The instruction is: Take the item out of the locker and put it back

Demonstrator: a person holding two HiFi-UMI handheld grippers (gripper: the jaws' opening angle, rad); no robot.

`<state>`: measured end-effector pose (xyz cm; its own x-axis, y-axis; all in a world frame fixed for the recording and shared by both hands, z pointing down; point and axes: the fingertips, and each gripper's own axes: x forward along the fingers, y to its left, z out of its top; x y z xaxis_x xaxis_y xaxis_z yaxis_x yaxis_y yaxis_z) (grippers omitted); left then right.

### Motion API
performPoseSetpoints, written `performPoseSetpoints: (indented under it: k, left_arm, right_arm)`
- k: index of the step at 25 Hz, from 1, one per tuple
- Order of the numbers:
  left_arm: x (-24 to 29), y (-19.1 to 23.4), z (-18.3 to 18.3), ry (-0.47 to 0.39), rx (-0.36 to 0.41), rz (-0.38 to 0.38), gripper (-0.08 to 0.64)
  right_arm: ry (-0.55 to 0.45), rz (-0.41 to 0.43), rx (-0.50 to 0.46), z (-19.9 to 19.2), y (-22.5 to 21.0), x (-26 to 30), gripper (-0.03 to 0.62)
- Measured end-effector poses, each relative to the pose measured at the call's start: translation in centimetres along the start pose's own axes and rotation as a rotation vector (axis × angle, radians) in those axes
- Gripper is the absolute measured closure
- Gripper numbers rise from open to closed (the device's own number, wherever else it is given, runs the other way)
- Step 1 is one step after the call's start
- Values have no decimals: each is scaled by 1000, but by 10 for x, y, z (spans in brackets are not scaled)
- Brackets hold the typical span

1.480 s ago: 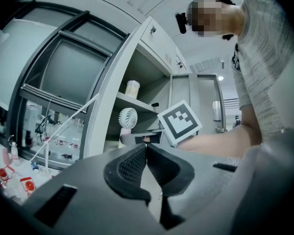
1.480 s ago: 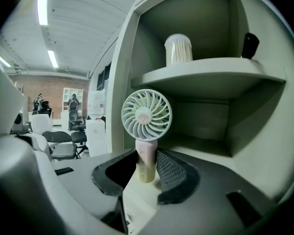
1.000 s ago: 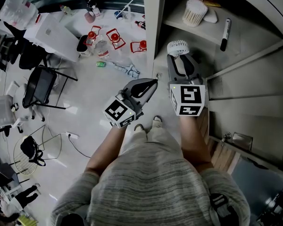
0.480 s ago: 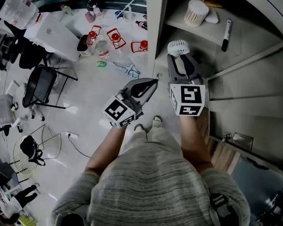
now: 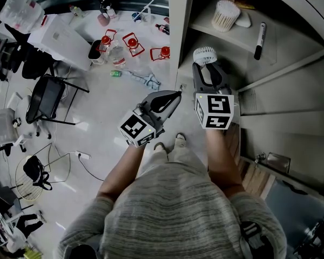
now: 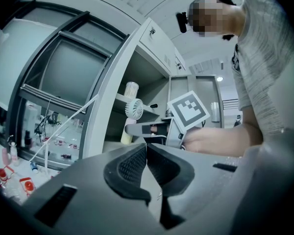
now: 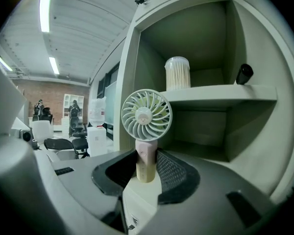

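Observation:
A small hand-held fan (image 7: 146,115), with a white head and a pale pink handle, stands upright between the pads of my right gripper (image 7: 146,166), which is shut on the handle. In the head view the fan (image 5: 204,54) sits at the tip of my right gripper (image 5: 208,69), just at the mouth of the open locker (image 5: 291,53). My left gripper (image 5: 170,97) hangs beside it outside the locker, shut with nothing in it (image 6: 145,161). From the left gripper view the fan (image 6: 134,108) shows in front of the locker shelf.
On the locker shelf (image 7: 220,93) stand a clear tub of cotton swabs (image 7: 177,73) and a black marker (image 7: 243,74); a white pad (image 5: 241,18) lies beside them. The locker's frame post (image 5: 176,31) stands left of the fan. Chairs and red items cover the floor far left.

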<state>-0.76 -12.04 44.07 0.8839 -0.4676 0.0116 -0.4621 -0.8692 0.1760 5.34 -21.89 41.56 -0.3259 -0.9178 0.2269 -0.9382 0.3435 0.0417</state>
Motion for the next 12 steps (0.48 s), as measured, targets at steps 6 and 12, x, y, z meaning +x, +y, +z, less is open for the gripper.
performPoseSetpoints:
  k: [6,12]
  left_arm:
    - [1,1,-5,16,1,0,551]
    - [-1,3,-7,17,0,4,551]
  right_arm:
    - [52,-12,-13,-30,-5,19,451]
    - [75,-23,-16,-46,-3,31,451]
